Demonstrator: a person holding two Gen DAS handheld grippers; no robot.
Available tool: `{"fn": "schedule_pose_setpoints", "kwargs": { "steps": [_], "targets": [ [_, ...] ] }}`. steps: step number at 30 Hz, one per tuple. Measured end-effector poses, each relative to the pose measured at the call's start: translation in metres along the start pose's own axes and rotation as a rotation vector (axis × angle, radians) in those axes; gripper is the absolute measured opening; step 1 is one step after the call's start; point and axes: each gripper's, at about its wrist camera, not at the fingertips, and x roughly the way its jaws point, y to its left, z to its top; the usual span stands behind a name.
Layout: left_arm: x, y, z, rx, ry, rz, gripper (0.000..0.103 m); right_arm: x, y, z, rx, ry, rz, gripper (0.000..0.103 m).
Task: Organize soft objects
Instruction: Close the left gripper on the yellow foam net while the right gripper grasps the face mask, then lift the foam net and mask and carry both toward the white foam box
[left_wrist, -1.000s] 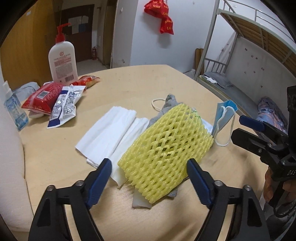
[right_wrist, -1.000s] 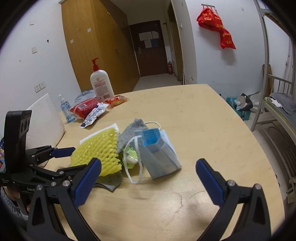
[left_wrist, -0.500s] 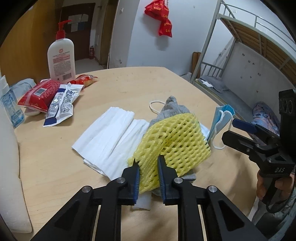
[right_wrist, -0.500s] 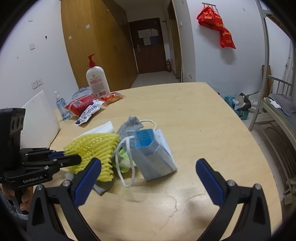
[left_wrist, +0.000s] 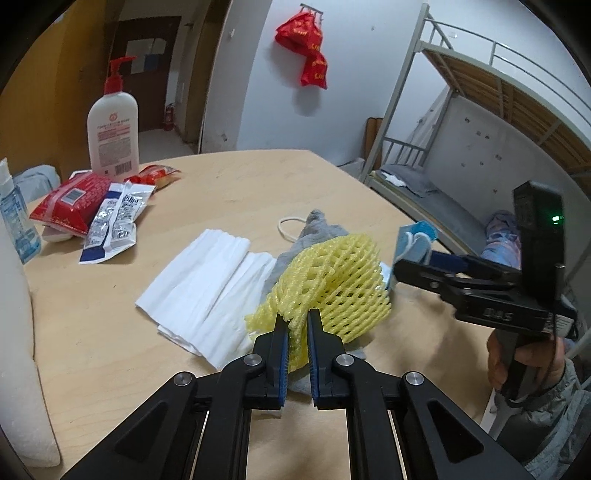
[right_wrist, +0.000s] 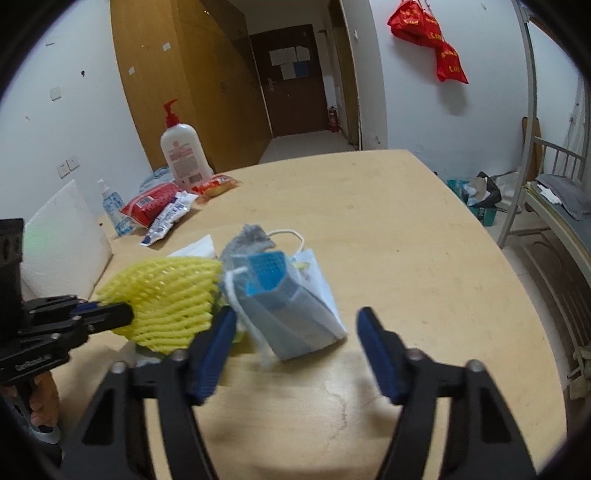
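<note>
The room was lit evenly and softly from above, and the red bags (left_wrist: 304, 51) threw a faint shadow on the white wall. Both fisheye views bent straight lines strongly and had dark corners. The right gripper (right_wrist: 295, 328) looked smeared by motion blur, while the left view stayed sharp.

Yellow mesh foam net (left_wrist: 332, 280), blue mask (right_wrist: 291, 306), white tissues (left_wrist: 207, 273).

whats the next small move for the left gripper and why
Probably lift the yellow foam net up and away. The left gripper is clamped on its near edge, but the net lies on the grey cloth, and the right gripper, closing around the face mask, needs room.
</note>
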Motion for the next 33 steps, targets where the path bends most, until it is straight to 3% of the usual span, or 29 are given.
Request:
{"fn": "schedule_pose_setpoints", "kwargs": {
  "steps": [2,4,6,10,19,33],
  "targets": [
    [-0.001,-0.002,0.000,0.011,-0.007,0.000,0.010,0.003,-0.001,-0.001,0.000,0.013,-0.016,0.060],
    [-0.002,-0.004,0.000,0.016,-0.008,-0.009,0.010,0.005,-0.001,-0.002,-0.007,0.018,-0.020,0.046],
    [-0.002,-0.004,0.000,0.017,-0.008,-0.012,0.010,0.008,-0.002,-0.003,-0.003,0.027,0.002,0.025],
    [-0.004,-0.004,-0.001,0.014,-0.011,-0.024,0.010,0.010,-0.004,-0.003,0.007,0.017,0.038,0.018],
    [-0.021,-0.012,0.003,0.032,-0.072,-0.005,0.010,-0.028,-0.010,0.008,0.038,-0.103,0.059,0.018],
    [-0.054,-0.026,0.008,0.051,-0.150,0.039,0.010,-0.071,-0.013,0.010,0.058,-0.193,0.032,0.018]
  ]
}}
